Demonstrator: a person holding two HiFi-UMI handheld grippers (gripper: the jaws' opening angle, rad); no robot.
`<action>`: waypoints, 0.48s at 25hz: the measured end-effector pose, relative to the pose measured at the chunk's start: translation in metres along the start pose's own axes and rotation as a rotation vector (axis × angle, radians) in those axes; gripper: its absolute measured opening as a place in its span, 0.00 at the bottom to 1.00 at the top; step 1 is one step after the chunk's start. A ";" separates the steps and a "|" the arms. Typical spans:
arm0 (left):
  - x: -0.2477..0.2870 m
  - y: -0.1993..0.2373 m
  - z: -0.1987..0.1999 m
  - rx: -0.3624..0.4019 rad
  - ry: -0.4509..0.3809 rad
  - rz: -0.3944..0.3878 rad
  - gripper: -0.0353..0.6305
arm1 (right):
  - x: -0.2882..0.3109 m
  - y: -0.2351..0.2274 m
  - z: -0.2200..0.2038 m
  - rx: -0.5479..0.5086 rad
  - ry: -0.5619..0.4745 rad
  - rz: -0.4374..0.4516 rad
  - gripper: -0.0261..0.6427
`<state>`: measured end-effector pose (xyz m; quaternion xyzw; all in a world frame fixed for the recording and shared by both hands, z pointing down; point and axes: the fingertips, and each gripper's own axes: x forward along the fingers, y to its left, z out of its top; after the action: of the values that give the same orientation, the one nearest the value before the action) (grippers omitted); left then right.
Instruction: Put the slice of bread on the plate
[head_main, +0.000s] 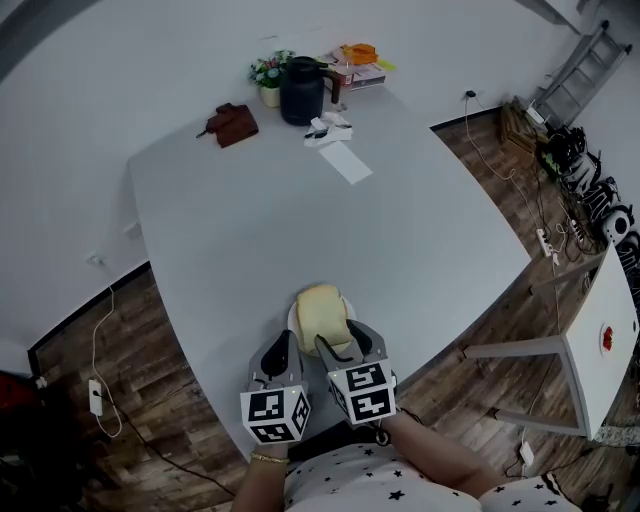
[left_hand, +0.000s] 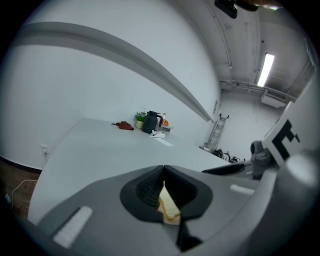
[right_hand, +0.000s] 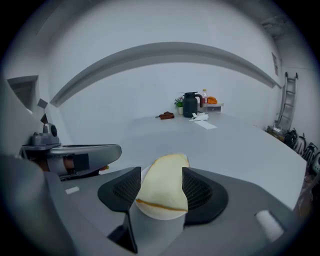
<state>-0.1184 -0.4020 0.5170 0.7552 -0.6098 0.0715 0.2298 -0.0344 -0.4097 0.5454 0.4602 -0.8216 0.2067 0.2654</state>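
A pale slice of bread (head_main: 321, 311) lies on a small white plate (head_main: 294, 322) close to the table's front edge. In the right gripper view the bread (right_hand: 162, 187) rests flat on the plate (right_hand: 161, 215), between the two dark pads. My right gripper (right_hand: 160, 175) is open, and its jaws stand wide on either side of the slice. In the head view the right gripper (head_main: 346, 338) reaches over the plate from the front. My left gripper (head_main: 283, 345) sits just left of the plate. Its jaws meet at the tips, and the left gripper (left_hand: 162, 170) shows a sliver of bread (left_hand: 168, 208) beyond them.
At the far end of the white table (head_main: 300, 220) stand a black jug (head_main: 302, 90), a small plant (head_main: 268, 74), a brown object (head_main: 232, 124), a paper sheet (head_main: 345, 161) and some books (head_main: 356, 66). A white side table (head_main: 603, 340) and cables (head_main: 580, 170) occupy the floor to the right.
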 end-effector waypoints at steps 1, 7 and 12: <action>0.000 -0.002 0.000 0.003 -0.002 -0.003 0.06 | -0.002 -0.003 0.002 0.000 -0.012 -0.007 0.40; -0.006 -0.015 0.003 0.015 -0.010 -0.017 0.06 | -0.021 -0.006 0.004 0.029 -0.058 0.012 0.28; -0.011 -0.024 0.005 0.015 -0.010 -0.029 0.06 | -0.034 0.007 0.013 0.050 -0.123 0.097 0.04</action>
<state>-0.0991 -0.3909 0.5022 0.7660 -0.5993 0.0692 0.2219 -0.0287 -0.3923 0.5138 0.4380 -0.8524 0.2113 0.1923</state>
